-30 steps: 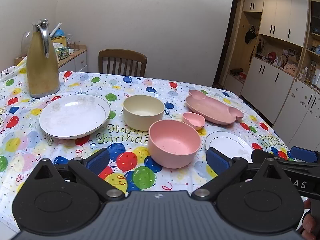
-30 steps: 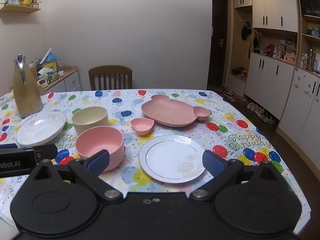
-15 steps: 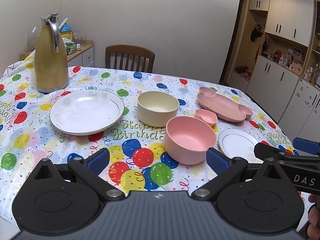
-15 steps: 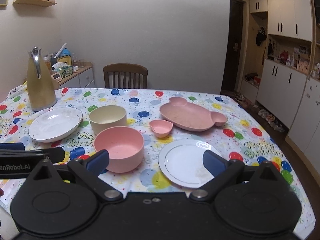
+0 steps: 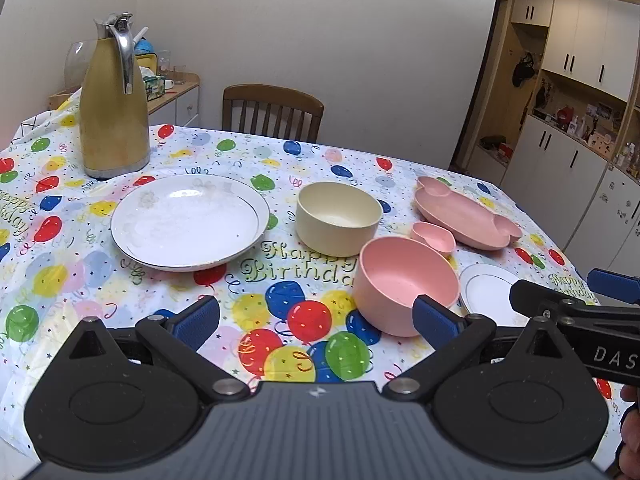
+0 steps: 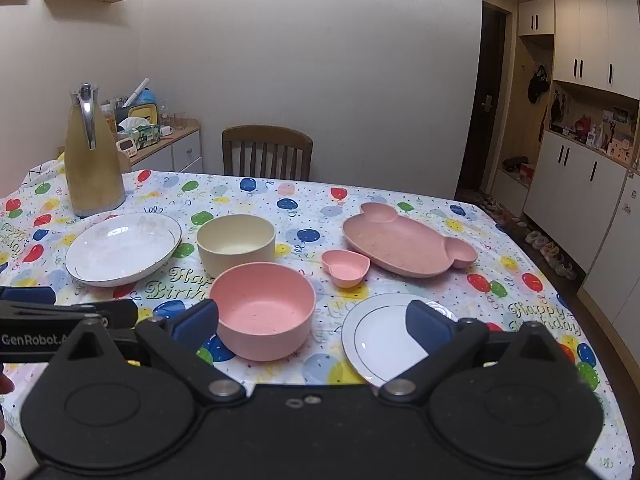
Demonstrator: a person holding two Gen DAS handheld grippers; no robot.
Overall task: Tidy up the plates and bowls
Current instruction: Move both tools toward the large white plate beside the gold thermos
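Crockery lay scattered over the balloon-printed tablecloth (image 5: 304, 320) in the left wrist view: a large glossy white plate with a thin dark rim (image 5: 188, 226) sat left of a matte cream bowl with straight walls (image 5: 338, 218), and a matte pink bowl (image 5: 404, 284) stood nearest, just beside the left gripper (image 5: 316, 318), whose blue pads were spread wide and held nothing. That white plate looked like glazed china, so probably heavy, slick and breakable; its raised rim seemed the only place to pinch it. A tall gold carafe (image 5: 114, 100) stood behind it. In the right wrist view, the right gripper (image 6: 312, 322) hung with its pads likewise wide apart and empty, above the pink bowl (image 6: 262, 310) and a small white plate with a dark rim line (image 6: 384, 338). Farther back lay a small pink heart-shaped dish (image 6: 346, 266) and a pink bear-shaped divided tray (image 6: 404, 240). The pink and cream pieces looked like light, stiff plastic or fibre, less slippery, and best taken by one wall, a pad inside and a pad outside. The small plate lay nearly flat, so its edge would likely be hard to get under.
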